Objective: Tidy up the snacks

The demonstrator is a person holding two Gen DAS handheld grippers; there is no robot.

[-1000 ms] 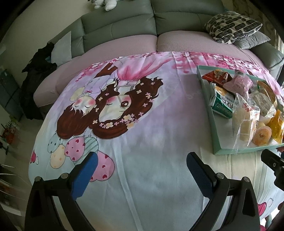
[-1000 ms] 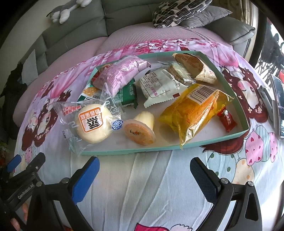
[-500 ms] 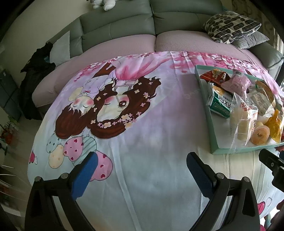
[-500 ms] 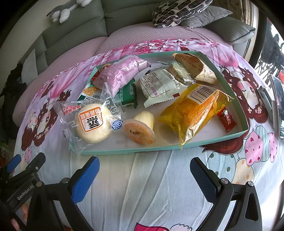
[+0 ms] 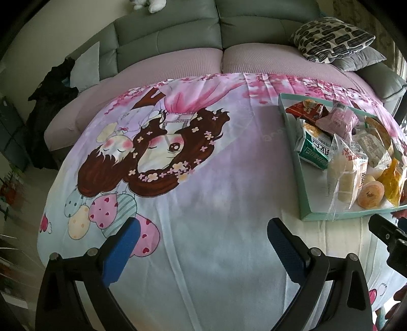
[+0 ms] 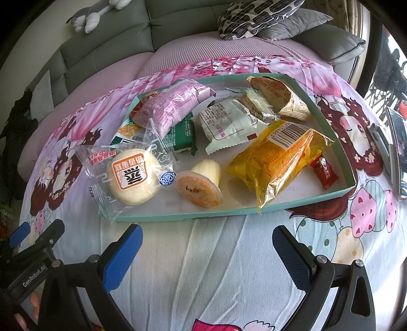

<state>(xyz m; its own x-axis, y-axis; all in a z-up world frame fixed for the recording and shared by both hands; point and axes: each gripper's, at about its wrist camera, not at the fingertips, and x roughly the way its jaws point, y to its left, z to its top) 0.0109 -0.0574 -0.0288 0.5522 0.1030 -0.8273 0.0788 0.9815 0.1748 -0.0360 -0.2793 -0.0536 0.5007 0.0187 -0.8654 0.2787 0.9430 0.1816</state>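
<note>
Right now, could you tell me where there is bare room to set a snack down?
The cloth left of the tray is bare, as is the strip between the tray's near rim and both grippers. Inside, only the floor behind the red candy is free.

Sofa and cartoon cloth fill the background

A cartoon-print cloth [image 5: 193, 193] covers the near surface, pink blossoms along its far edge, a brown-haired girl figure [image 5: 162, 157] printed upside down, heart-spotted balloons [image 5: 101, 211] nearer the camera; behind it runs a grey-green sofa [image 5: 178, 33] with mauve seat cushions [image 5: 162, 66]; a black-and-white patterned pillow [image 5: 330, 38] lies on a plain grey one [image 5: 361, 59] at the sofa's right end; a pale plush toy [image 6: 89, 17] sits on the backrest; dark clothing [image 5: 48, 112] slumps at the left end beside a light cushion [image 5: 85, 67].
</note>
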